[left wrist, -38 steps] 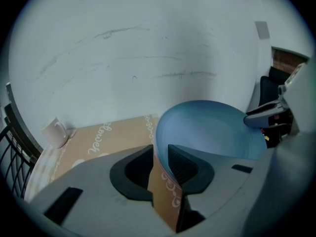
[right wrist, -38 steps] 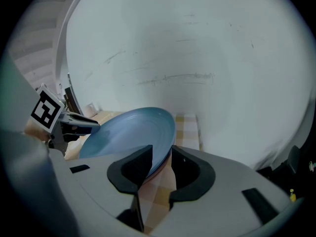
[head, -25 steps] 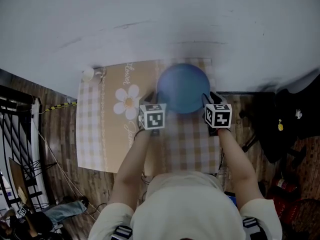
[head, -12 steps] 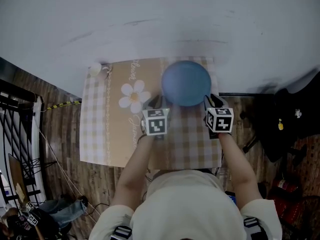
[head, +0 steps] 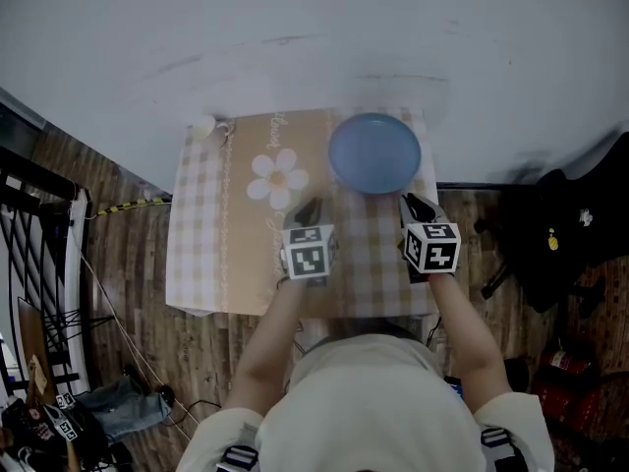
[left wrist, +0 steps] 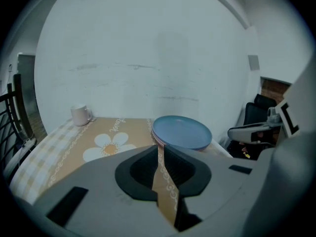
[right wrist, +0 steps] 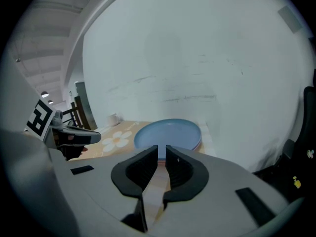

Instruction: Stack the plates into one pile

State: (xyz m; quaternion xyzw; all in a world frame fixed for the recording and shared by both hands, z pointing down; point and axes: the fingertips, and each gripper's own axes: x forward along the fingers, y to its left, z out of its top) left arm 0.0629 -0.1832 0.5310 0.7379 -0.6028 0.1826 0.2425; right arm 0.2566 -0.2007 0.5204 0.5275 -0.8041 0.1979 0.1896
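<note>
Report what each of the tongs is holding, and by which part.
Nothing is held. The jaws of the left tongs and right tongs have just been closing with nothing between them, clear of the plate pile.

Round, shallow blue plate (head: 374, 152) on top, lying flat and face up, smooth and matte, with a low raised rim. Set squarely on a lower plate, known only by a pinkish rim (left wrist: 156, 138) peeping out under the left edge in the left gripper view. Layered rims also showing at the right edge in the right gripper view. Number of plates underneath not clear. All gathered in a single pile at the far right corner of the cloth-covered bench (head: 246, 254), on the checked part of the covering. Close to the white wall (head: 295, 28) behind, just beside the bench's right edge. Level, not tilted, touched by nothing.
</note>
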